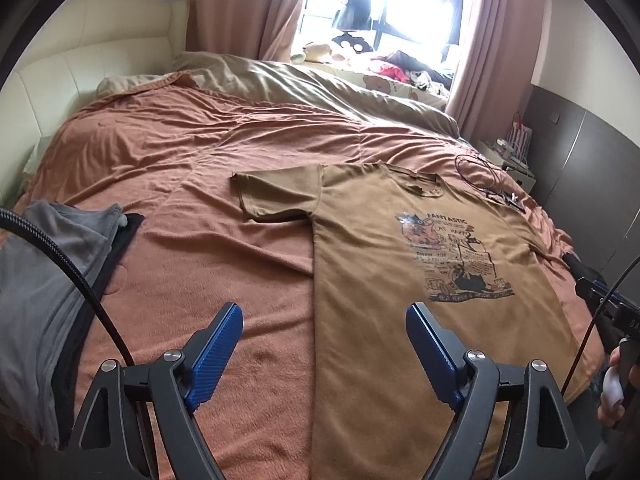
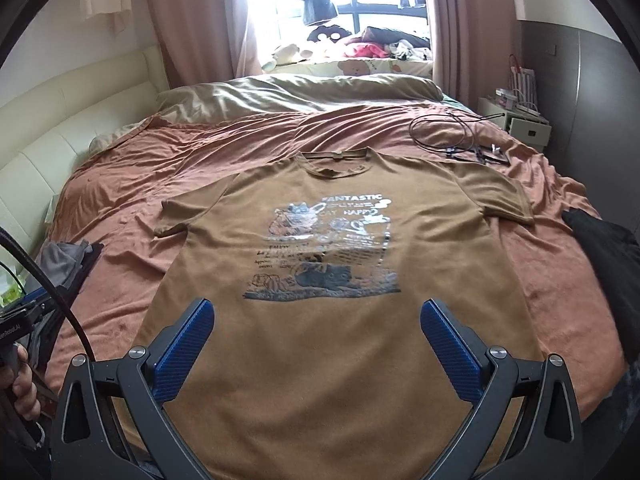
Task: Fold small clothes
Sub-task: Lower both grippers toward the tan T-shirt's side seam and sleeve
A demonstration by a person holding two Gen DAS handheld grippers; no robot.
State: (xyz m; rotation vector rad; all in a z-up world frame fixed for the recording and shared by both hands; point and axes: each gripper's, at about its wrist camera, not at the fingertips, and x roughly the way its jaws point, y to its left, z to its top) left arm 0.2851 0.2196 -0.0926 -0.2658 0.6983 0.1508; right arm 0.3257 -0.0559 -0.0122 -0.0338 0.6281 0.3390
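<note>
Both cams ride on the handheld grippers near the foot of the bed (image 1: 168,168), tilted down and facing the window (image 2: 360,12). The left one sits over the T-shirt's (image 1: 360,264) left edge, the right one centred over it. Both catch the shirt, blanket, curtains and the headboard side.

The bed (image 2: 192,152), spread with a rumpled orange-brown blanket (image 2: 120,280), fills both views. A brown printed T-shirt (image 2: 320,360) lies flat at centre, front up, sleeves out. A grey-and-black clothes pile (image 1: 48,280) sits at the left edge, a dark garment (image 2: 600,248) at right, black cables (image 2: 460,136) upper right, a tan duvet (image 2: 300,92) bunched at the top.
</note>
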